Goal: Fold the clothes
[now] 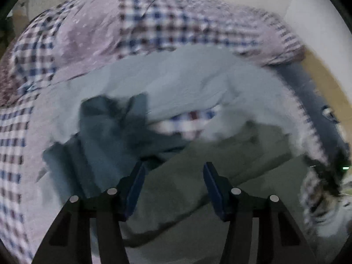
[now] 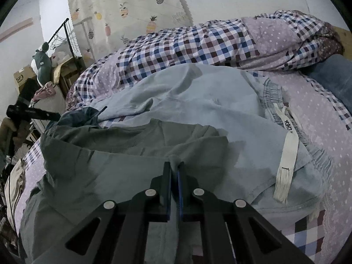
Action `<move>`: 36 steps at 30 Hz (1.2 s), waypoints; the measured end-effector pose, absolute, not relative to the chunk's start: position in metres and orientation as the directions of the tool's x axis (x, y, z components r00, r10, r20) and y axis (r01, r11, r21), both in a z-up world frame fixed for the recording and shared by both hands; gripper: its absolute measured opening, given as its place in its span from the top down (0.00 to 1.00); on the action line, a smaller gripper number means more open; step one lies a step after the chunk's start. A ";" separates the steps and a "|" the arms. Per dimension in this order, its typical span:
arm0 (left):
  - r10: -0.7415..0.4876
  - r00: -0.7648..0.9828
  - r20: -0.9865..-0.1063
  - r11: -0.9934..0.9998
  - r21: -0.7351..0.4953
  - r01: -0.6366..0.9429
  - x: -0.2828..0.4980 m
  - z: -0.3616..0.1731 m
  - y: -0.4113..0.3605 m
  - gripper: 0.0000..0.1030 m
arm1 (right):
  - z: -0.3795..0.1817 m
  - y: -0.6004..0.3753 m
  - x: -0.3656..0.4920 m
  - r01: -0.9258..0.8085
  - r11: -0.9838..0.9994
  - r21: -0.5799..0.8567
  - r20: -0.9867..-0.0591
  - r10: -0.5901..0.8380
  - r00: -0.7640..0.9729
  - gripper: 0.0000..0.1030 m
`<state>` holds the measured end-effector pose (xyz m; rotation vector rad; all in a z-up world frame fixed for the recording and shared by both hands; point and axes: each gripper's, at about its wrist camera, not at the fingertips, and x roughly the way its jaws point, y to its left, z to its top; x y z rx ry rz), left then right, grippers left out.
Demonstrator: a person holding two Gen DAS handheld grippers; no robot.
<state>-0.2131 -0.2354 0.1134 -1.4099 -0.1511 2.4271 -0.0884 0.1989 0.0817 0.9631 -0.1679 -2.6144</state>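
Note:
A grey-green garment (image 2: 123, 154) lies crumpled on the bed, and my right gripper (image 2: 175, 167) is shut on a fold of it near the middle. In the blurred left wrist view the same grey-green garment (image 1: 198, 176) spreads under my left gripper (image 1: 173, 169), which is open with only cloth beneath it. A light blue garment (image 2: 198, 96) with a white drawstring (image 2: 288, 154) lies behind and to the right. A dark teal piece of clothing (image 1: 105, 132) sits bunched at the left, also seen as the dark teal piece (image 2: 77, 116).
A checked and dotted purple quilt (image 2: 198, 44) is heaped along the back of the bed. A pineapple-print curtain (image 2: 123, 11) hangs on the wall. A clothes rack (image 2: 63, 35), boxes and a plush toy (image 2: 43, 66) stand at the left beside the bed.

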 end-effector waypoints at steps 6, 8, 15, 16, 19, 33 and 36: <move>0.196 -0.404 -0.894 -0.974 -0.128 -0.189 -0.222 0.091 -0.231 0.40 | 0.081 0.199 -0.089 0.280 -0.930 0.237 -0.608 -0.367 -0.704 0.97; 0.176 -0.402 -0.899 -0.979 -0.119 -0.163 -0.222 0.086 -0.239 0.40 | 0.081 0.200 -0.089 0.280 -0.930 0.239 -0.608 -0.368 -0.703 0.96; 0.164 -0.390 -0.906 -0.985 -0.128 -0.118 -0.224 0.081 -0.244 0.70 | 0.078 0.201 -0.089 0.275 -0.931 0.239 -0.614 -0.364 -0.700 0.96; 0.157 -0.387 -0.909 -0.986 -0.123 -0.110 -0.224 0.080 -0.244 0.77 | 0.077 0.201 -0.089 0.274 -0.932 0.238 -0.615 -0.363 -0.700 0.96; 0.207 -0.400 -0.893 -0.976 -0.164 -0.141 -0.220 0.085 -0.241 0.89 | 0.076 0.202 -0.089 0.270 -0.934 0.235 -0.618 -0.358 -0.700 0.96; -0.080 -0.551 -0.830 -0.992 0.014 0.123 -0.231 0.092 -0.256 0.97 | 0.053 0.218 -0.101 0.138 -0.968 0.210 -0.675 -0.245 -0.696 0.97; -0.165 -0.547 -0.821 -0.982 0.087 0.167 -0.236 0.081 -0.252 0.96 | 0.040 0.217 -0.108 0.129 -0.967 0.219 -0.701 -0.248 -0.669 0.96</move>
